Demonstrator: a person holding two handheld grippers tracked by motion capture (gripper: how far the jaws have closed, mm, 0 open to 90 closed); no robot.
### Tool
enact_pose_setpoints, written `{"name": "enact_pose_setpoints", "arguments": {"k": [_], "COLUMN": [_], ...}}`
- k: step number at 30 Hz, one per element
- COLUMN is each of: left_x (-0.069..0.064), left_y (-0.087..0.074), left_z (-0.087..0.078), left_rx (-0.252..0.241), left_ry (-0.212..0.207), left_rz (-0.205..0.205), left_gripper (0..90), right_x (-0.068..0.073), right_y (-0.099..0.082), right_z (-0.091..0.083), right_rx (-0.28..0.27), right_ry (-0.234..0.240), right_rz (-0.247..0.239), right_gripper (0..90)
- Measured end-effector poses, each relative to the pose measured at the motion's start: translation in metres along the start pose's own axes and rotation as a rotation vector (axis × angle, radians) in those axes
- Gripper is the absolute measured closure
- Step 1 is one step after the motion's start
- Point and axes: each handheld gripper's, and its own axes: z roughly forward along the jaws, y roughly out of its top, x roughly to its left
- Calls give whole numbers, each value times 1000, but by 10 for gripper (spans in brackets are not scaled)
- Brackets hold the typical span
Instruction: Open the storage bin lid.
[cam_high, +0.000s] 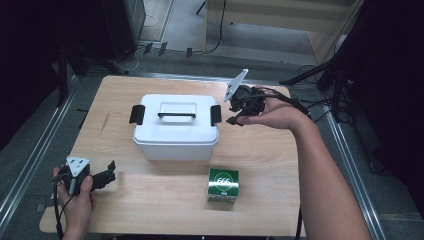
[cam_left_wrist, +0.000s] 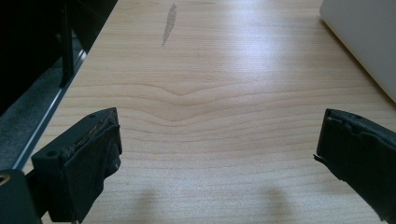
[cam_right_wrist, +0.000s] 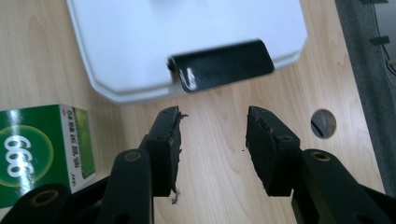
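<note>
Black jaws of the right gripper (cam_right_wrist: 212, 135) stand apart with nothing between them, just short of the white box's (cam_high: 176, 131) black side latch (cam_right_wrist: 222, 64); left gripper (cam_high: 102, 172) gapes wide over bare table (cam_left_wrist: 210, 93).

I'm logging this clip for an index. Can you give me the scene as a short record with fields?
surface: wooden table
main thing: white lidded box, black latch on each end, lid on
other thing: green carton, in front of the box
left tongs: open, nothing between them, near the table's front left corner
right tongs: open, empty, aimed at the box's right latch
</note>
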Motion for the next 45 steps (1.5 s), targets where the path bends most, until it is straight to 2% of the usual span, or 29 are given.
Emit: {"name": "enact_pose_setpoints", "arguments": {"k": [2, 3, 8, 11, 12, 19, 24, 27, 34, 42, 43, 44, 45], "left_x": [0, 0, 0, 0, 0, 0, 1, 1, 1, 1, 0, 0, 0], "left_y": [0, 0, 0, 0, 0, 0, 0, 0, 0, 0, 0, 0, 0], "left_z": [0, 0, 0, 0, 0, 0, 0, 1, 1, 0, 0, 0, 0], "left_rx": [3, 4, 5, 6, 6, 7, 7, 7, 7, 8, 8, 8, 8], "left_ry": [-2, -2, -2, -3, -3, -5, -6, -7, -8, -8, -9, -10, -10], "left_rz": [0, 0, 2, 1, -2, -6, -9, -9, -8, -8, -7, -6, -6], "left_gripper": [6, 6, 6, 6, 6, 6, 6, 6, 6, 6, 6, 6, 6], "right_x": [1, 2, 2, 3, 4, 10, 12, 10, 11, 13, 14, 12, 12], "right_y": [3, 11, 26, 32, 38, 57, 67, 72, 84, 94, 94, 95, 95], "right_z": [0, -1, 1, 2, 4, 14, 23, 26, 32, 39, 40, 42, 42], "right_rx": [-2, -3, -7, -11, -6, -3, 22, 17, 17, 23, 33, 22, 22], "right_ry": [9, 46, 85, 76, 82, 92, 82, 85, 86, 80, 81, 82, 82], "right_rz": [-4, -18, -51, -64, -83, -139, -174, -179, -193, -207, -192, -213, -213], "right_gripper": [567, 583, 625, 627, 625, 634, 660, 682, 652, 702, 706, 712, 712]}}
